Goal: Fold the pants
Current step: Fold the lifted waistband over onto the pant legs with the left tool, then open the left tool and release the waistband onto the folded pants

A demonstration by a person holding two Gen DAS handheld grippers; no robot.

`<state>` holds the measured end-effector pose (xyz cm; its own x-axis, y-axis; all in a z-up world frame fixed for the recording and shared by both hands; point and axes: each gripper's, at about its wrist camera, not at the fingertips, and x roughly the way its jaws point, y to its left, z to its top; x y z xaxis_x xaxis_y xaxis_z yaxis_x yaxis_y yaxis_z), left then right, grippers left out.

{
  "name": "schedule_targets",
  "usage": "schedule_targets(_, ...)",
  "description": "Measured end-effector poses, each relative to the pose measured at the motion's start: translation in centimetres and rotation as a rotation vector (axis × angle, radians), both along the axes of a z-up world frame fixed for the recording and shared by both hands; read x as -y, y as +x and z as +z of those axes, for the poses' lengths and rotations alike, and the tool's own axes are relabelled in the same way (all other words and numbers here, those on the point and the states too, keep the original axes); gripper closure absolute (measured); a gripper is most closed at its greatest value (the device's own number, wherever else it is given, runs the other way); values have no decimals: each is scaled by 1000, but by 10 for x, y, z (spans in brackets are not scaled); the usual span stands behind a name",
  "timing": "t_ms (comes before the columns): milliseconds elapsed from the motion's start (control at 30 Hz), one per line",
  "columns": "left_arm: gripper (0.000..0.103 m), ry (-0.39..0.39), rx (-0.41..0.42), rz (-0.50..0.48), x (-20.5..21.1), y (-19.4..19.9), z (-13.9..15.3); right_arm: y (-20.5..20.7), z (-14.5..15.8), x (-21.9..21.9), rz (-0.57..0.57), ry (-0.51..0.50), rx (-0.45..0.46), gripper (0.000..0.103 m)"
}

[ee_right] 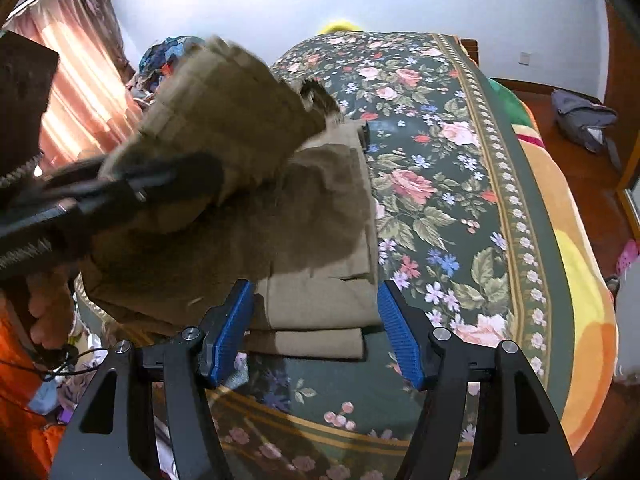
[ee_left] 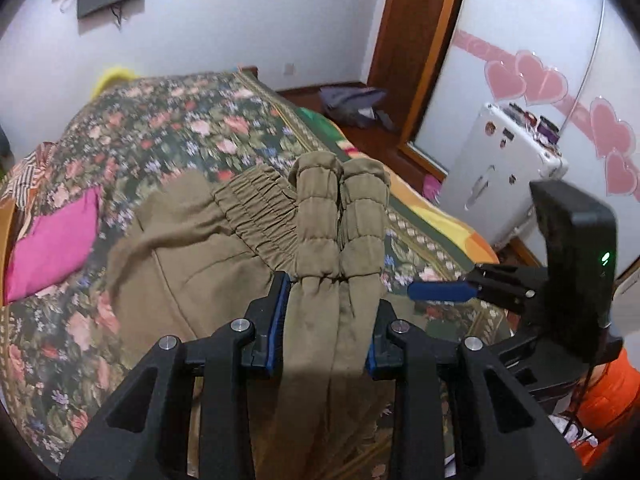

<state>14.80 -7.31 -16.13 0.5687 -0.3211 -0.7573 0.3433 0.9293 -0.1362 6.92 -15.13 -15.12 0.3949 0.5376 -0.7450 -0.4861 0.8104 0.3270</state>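
Pants [ee_left: 224, 264] on floral bed [ee_left: 168, 120], one pair, olive, part-folded
Left tongs [ee_left: 326, 320] clamp both gathered leg cuffs, raised over waistband; right tongs [ee_right: 316, 328] spread wide, holding nothing, low over the folded edge. One pink pillow [ee_left: 52, 248] lies left of the pants; white suitcase [ee_left: 496, 176] stands beside bed

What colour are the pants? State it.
Olive-khaki, plain. The pants show best in the left wrist view, their cuffs between the left tool's pads.
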Motion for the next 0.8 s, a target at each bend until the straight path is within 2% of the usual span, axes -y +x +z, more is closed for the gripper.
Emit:
schedule_targets(200,67,26,-56,-15,9,-1,-12,0,-3,4,-17,5,-11,41)
schedule_targets(233,59,34,-55,-20,11,-3,-12,0,-3,5,-20,4,-11,41)
schedule_targets(267,46,29,-54,-24,11,-5,-10,0,-3,5,-23,2,-11,41)
schedule_targets(333,31,-14,-52,-30,10,-9,-5,-2,-2,6,-27,2,-13,41)
schedule_targets(567,30,-40,26,27,-11,-12,27,-5,1,10,-41,-10,-11,41)
schedule_targets(700,30,16,90,116,-45,1,41,-7,4,14,-57,-29,1,41)
schedule_targets(800,30,47,83,179,-77,21,36,-8,6,19,-69,-26,-3,41)
